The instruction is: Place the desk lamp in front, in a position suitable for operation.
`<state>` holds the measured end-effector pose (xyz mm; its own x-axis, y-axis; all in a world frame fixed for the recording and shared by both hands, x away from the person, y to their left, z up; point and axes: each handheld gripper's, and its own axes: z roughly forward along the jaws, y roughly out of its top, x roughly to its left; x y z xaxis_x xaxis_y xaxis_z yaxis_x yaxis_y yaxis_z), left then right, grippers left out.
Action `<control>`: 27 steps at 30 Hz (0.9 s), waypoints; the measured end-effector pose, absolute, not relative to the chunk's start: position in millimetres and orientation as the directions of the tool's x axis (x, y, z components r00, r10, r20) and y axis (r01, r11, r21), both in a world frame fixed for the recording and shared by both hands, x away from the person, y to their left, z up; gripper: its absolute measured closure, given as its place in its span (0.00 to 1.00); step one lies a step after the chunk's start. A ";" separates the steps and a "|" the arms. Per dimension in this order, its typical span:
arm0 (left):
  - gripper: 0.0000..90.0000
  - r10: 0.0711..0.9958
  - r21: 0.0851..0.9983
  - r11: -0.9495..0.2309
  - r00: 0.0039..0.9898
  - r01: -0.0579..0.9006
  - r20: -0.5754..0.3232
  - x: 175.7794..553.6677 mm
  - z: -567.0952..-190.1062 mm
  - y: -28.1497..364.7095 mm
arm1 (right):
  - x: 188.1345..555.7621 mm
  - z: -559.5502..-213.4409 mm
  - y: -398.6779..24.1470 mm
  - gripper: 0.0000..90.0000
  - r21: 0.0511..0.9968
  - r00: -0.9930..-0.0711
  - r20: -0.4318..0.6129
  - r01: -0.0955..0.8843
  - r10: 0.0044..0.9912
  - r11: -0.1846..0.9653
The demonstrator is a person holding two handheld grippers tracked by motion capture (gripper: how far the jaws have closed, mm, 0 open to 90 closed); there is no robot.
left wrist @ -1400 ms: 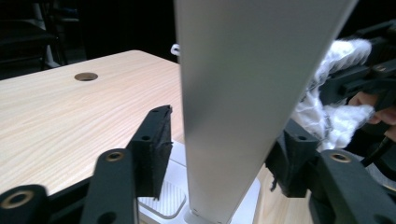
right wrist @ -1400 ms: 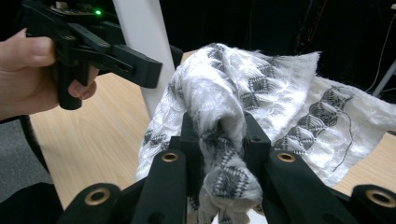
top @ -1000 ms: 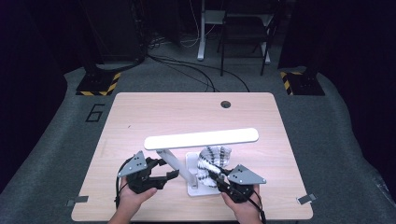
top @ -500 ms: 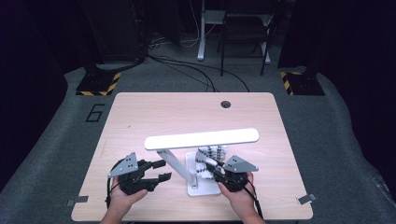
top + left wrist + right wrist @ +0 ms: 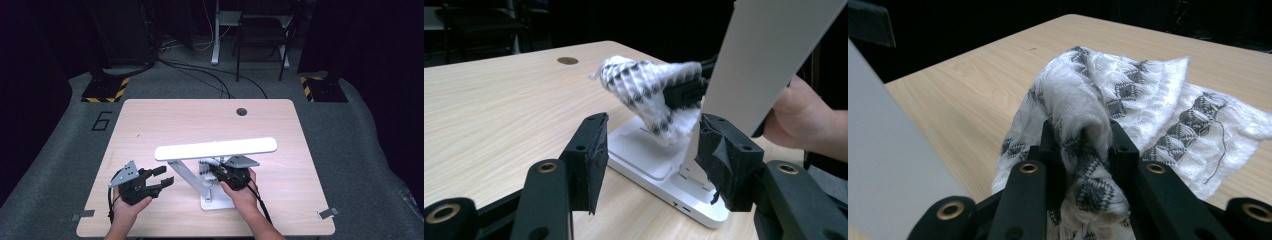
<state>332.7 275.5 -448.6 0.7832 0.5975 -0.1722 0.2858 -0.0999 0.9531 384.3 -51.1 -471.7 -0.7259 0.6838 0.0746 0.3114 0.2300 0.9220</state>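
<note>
A white desk lamp stands near the table's front, with a long head [image 5: 215,148], a slanted arm [image 5: 192,179] and a flat base [image 5: 217,202]. My right gripper [image 5: 216,171] is under the head and shut on a white cloth with black diamonds [image 5: 206,166]. The cloth [image 5: 1148,100] bunches between its jaws [image 5: 1083,135] and drapes onto the table. My left gripper [image 5: 164,176] is left of the arm and open. Its jaws [image 5: 654,145] have just been closing a little, with nothing gripped. Beyond them lie the base [image 5: 644,160] and the cloth [image 5: 644,87].
The wooden table [image 5: 165,125] has a cable hole [image 5: 242,111] at the back. The lamp's white arm [image 5: 764,55] rises close to my left gripper's right jaw. A hand [image 5: 799,115] holds the right gripper behind it. Chairs and cables stand on the floor beyond the table.
My right gripper has carried the cloth leftward and away from the person, under the lamp head. My left gripper has slid a little leftward, and its jaws have narrowed slightly.
</note>
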 end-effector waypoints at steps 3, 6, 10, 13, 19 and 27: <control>0.51 0.596 0.953 -0.101 0.784 0.286 -0.172 332.7 -448.7 275.6 | 390.0 -474.8 -40.3 0.83 0.913 -0.736 0.060 0.314 0.674 0.261; 0.51 0.598 0.951 -0.109 0.784 0.290 -0.170 333.1 -449.2 274.7 | 396.1 -480.3 -29.9 0.82 0.900 -0.741 0.060 0.330 0.669 0.285; 0.51 0.598 0.949 -0.113 0.783 0.295 -0.173 334.0 -450.9 273.5 | 402.6 -490.9 -20.8 0.82 0.864 -0.739 0.060 0.375 0.671 0.336; 0.51 0.603 0.949 -0.111 0.779 0.295 -0.172 334.6 -451.4 274.0 | 405.9 -499.2 -18.8 0.81 0.833 -0.730 0.062 0.413 0.681 0.367; 0.51 0.610 0.947 -0.108 0.772 0.303 -0.178 336.5 -452.7 273.9 | 407.6 -501.5 -20.4 0.77 0.823 -0.729 0.084 0.436 0.680 0.365; 0.50 0.635 0.923 -0.148 0.750 0.354 -0.186 345.9 -465.3 268.6 | 399.7 -495.6 -28.3 0.65 0.846 -0.725 0.076 0.410 0.684 0.340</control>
